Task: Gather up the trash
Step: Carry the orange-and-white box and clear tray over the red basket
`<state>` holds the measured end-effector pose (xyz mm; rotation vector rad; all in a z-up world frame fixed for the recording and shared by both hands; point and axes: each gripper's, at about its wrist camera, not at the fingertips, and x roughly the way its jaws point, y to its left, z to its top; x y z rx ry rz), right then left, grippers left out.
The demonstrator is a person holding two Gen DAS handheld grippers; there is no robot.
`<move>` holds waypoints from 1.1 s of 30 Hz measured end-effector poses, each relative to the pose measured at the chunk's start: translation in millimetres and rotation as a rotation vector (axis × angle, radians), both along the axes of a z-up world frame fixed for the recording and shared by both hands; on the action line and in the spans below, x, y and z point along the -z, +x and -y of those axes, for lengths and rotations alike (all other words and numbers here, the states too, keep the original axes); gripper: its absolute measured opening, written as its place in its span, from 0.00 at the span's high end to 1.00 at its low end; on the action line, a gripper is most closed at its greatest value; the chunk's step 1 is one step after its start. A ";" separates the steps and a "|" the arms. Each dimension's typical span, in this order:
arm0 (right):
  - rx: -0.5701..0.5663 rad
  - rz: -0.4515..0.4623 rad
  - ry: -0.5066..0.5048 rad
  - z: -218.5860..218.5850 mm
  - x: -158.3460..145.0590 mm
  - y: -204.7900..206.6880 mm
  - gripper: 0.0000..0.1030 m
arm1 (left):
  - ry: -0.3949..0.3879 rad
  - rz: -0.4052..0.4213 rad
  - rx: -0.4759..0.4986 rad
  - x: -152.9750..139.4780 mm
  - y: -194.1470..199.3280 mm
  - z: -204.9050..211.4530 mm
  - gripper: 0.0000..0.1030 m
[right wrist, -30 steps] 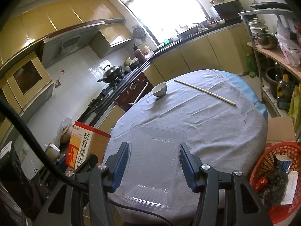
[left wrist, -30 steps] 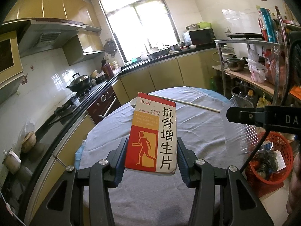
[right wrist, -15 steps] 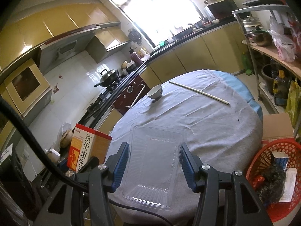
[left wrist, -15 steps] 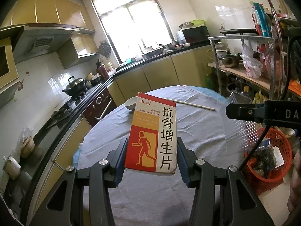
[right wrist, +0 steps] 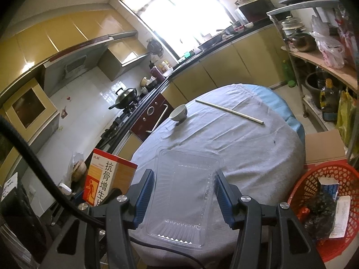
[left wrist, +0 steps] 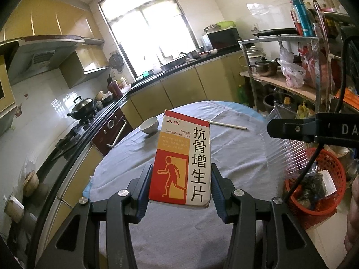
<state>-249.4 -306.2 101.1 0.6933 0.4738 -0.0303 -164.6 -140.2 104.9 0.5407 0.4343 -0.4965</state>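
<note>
Red and white medicine box (left wrist: 182, 160) pinched upright in the left tool (left wrist: 180, 187), up over the grey counter (left wrist: 235, 157). Clear plastic tray (right wrist: 184, 196) pinched in the right tool (right wrist: 185, 198). Red trash basket (right wrist: 323, 210) down on the floor, right of the counter. Far off on the counter, a white bowl (right wrist: 178, 112) and a long stick (right wrist: 228, 111).

- My left gripper (left wrist: 180, 186) has blue pads on black arms.
- The box (left wrist: 182, 157) it holds is red and orange on its left side, with a red walking figure, and white with black characters on its right.
- My right gripper (right wrist: 185, 196) is also blue and black; its tray (right wrist: 184, 192) is clear, ribbed plastic.
- The tablecloth (right wrist: 246, 148) is grey, with light blue at the far right edge.
- The bowl (right wrist: 178, 112) is white.
- The basket (right wrist: 323, 179) to the right is red-orange mesh.
- The cabinets (right wrist: 224, 71) are yellow.
</note>
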 end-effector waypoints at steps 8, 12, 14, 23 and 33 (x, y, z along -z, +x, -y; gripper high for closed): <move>0.023 0.009 0.016 9.8 0.6 -11.2 0.44 | 0.017 0.006 0.033 0.1 -7.8 11.1 0.51; 0.036 0.008 0.023 16.4 2.2 -16.6 0.44 | 0.019 -0.001 0.049 0.5 -9.7 15.9 0.51; 0.042 0.008 0.027 19.8 2.8 -20.4 0.44 | 0.022 -0.005 0.057 0.6 -10.6 19.1 0.51; 0.087 0.002 0.052 42.2 10.1 -39.8 0.44 | 0.031 -0.021 0.089 3.2 -17.3 36.3 0.51; 0.135 -0.003 0.085 68.7 18.7 -62.3 0.44 | 0.051 -0.035 0.120 7.8 -24.3 64.1 0.51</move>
